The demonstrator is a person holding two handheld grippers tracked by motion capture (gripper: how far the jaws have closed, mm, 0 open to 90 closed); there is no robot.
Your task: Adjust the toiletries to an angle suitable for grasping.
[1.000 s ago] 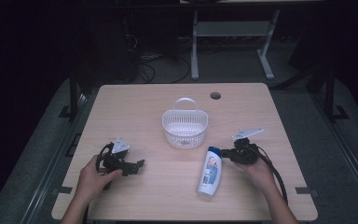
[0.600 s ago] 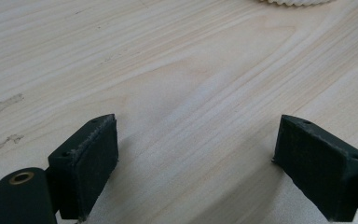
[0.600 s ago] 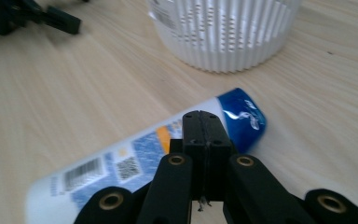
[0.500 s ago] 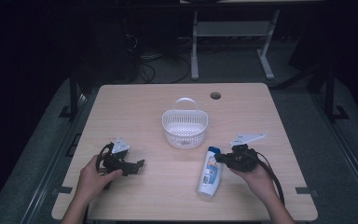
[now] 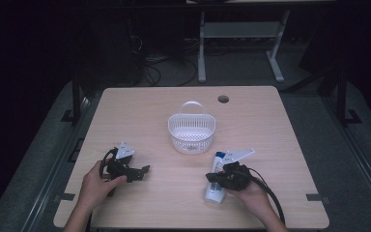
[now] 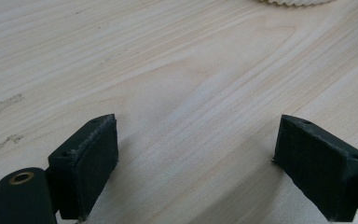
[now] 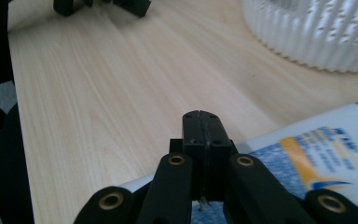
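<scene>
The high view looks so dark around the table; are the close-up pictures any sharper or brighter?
High view: the table is lit, the room around it nearly black, and the basket looks soft. Left gripper view: bright, even light, crisp wood grain, faint shadows beside the left gripper. Right gripper view: the right gripper is sharp, while the bottle and basket behind it blur.

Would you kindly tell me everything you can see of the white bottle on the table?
The bottle is white plastic with a blue and orange label. It lies flat on its side on the pale wooden table, just in front of the white basket. The right gripper, its fingers shut together on nothing, sits over its middle; whether they touch is unclear.
</scene>
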